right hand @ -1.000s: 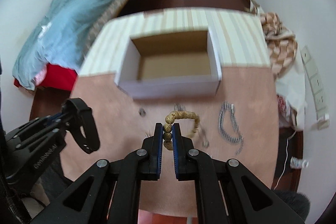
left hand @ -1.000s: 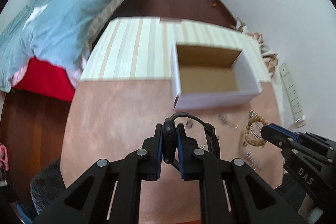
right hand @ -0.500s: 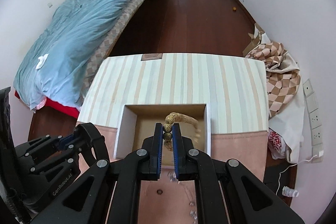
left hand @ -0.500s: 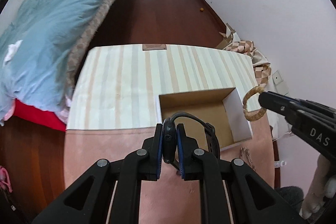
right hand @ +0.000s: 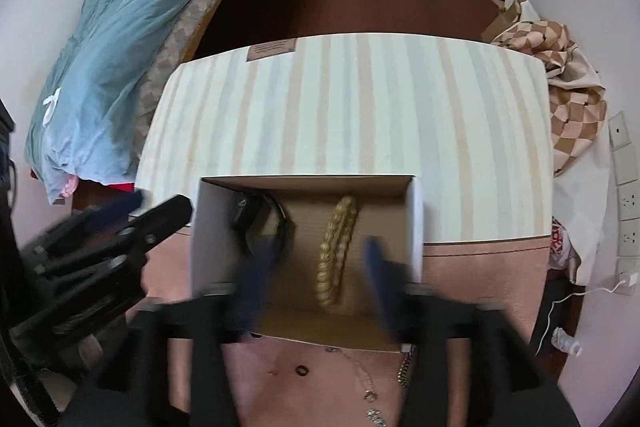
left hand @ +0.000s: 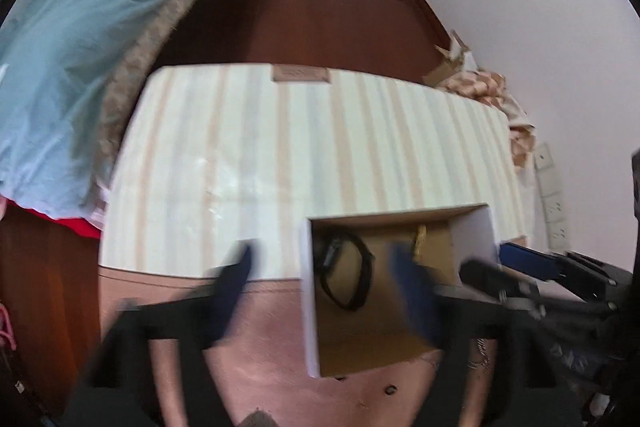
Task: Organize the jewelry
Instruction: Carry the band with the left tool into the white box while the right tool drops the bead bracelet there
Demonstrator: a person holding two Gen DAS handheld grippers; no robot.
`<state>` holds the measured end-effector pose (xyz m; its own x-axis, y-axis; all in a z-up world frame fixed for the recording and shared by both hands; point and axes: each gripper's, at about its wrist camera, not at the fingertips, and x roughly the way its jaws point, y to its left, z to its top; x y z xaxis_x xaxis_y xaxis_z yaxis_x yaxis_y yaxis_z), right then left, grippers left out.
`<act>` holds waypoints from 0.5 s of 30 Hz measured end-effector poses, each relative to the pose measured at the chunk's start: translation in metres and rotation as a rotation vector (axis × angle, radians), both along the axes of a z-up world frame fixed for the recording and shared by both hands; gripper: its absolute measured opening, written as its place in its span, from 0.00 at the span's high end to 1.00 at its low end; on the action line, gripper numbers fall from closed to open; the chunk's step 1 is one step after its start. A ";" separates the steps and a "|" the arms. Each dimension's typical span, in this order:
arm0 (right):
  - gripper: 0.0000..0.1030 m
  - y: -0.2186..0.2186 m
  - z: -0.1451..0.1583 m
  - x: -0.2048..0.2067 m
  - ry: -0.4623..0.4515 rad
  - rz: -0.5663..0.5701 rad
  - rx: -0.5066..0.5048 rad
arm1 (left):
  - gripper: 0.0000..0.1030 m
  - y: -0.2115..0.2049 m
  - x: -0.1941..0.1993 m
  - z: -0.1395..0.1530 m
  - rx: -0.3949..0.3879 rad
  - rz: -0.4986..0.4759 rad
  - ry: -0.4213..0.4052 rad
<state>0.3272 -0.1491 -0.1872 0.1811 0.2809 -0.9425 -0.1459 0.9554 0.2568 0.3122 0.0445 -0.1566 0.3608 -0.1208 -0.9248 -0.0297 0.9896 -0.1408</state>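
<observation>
Both grippers have fingers spread, empty over the box, watch and bracelet inside for storage.

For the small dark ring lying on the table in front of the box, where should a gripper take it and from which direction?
The ring lies flat on the pink tabletop, apart from the chains to its right. Probably best to come straight down from above and pinch across its outer rim, since lying flat it offers no raised side to grip.

left wrist: above box, looking down | right wrist: same, nearer | shared: box, table
</observation>
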 end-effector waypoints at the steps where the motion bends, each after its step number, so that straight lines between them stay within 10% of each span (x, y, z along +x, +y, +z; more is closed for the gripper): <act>1: 0.32 0.000 0.000 -0.002 -0.007 0.000 -0.013 | 0.24 0.003 -0.002 0.002 0.012 0.008 -0.015; 15: 0.07 -0.008 -0.001 -0.050 -0.156 -0.050 -0.291 | 0.01 0.021 -0.049 -0.007 0.207 0.103 -0.054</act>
